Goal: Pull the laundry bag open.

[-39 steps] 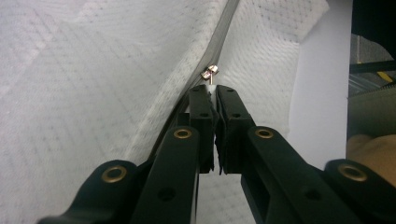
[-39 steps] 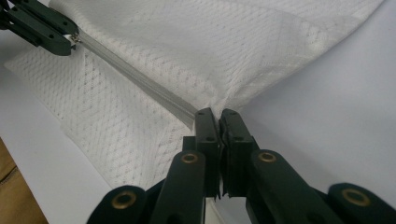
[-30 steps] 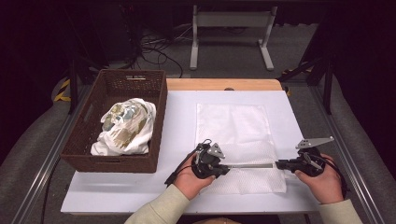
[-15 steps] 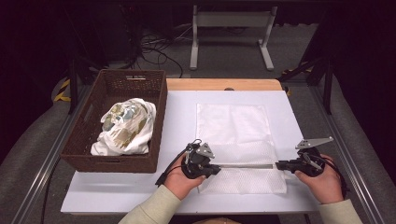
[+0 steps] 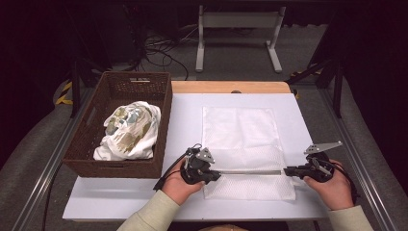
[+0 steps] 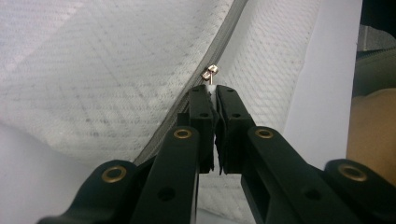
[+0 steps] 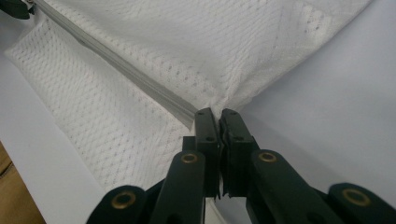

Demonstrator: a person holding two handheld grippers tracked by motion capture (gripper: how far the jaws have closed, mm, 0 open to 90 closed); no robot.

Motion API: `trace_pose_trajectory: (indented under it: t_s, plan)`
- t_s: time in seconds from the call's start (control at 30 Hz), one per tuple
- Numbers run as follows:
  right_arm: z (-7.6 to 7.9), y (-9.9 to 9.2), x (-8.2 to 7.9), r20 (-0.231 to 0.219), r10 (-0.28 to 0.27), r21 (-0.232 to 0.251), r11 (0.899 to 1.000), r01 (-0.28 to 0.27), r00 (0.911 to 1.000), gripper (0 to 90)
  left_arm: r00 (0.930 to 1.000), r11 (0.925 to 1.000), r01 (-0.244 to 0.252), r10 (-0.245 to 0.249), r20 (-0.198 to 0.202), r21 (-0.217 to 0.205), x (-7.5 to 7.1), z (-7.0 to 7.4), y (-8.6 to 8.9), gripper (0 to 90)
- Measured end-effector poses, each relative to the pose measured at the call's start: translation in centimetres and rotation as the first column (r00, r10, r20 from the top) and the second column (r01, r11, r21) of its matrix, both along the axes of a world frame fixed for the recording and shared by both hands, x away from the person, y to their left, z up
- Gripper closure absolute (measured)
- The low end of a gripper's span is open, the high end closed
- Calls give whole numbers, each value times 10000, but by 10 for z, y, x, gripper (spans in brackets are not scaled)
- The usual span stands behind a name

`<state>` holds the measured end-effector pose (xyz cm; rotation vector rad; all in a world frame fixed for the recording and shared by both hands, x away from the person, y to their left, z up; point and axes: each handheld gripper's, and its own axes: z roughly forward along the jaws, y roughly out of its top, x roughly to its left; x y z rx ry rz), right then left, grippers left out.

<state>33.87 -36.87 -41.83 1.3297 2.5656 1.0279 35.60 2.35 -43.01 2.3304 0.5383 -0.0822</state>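
— Clearly the left gripper (image 6: 214,95) is clamped on the zipper pull (image 6: 210,73) of the white mesh bag (image 5: 243,139), at the bag's near-left corner.

— And the right gripper (image 7: 219,114)?

— Closed too, pinching the bag's edge right where the zipper (image 5: 250,171) ends, at the bag's near-right corner. Judging by that, the right one anchors the cloth so the zipper stays taut while the left one draws the slider along it; the grey line between them looks straight and stretched.

— Where does the bag lie?

— Flat on the white tabletop (image 5: 187,120), long side running away from the person, the zipper crossing it near the front edge.

— Anything else around the bag?

— Left of it stands a brown wicker basket (image 5: 91,144) holding a crumpled white garment with a printed pattern (image 5: 129,130), probably what the bag is meant for. Beyond the bag, a strip of bare wood (image 5: 231,87) shows at the table's far edge, then a dark floor with cables (image 5: 159,50) and a white metal stand (image 5: 238,36).
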Motion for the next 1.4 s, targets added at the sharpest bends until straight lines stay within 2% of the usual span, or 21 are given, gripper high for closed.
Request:
trace_pose_trajectory:
  t_s: [0.67, 0.97, 1.37, 1.4]
  plan:
    - [-3, 0, 1, -126, 43, -1, 10000, -43, 9999, 871, 9987, 9984, -480, 484, -137, 299, -4, 0, 31, 865]
    - [-3, 0, 1, -102, 82, 31, 10000, -82, 9999, 870, 9969, 9966, -782, 782, -5, 274, -6, -1, 42, 865]
    - [-4, 0, 1, -174, 117, 56, 9999, -116, 9998, 870, 9948, 9944, -1005, 1011, -160, 328, -7, -4, 54, 865]
    - [-5, -1, 1, -229, 136, 96, 9999, -134, 9996, 870, 9934, 9934, -1102, 1110, -284, 311, -8, -5, 56, 865]
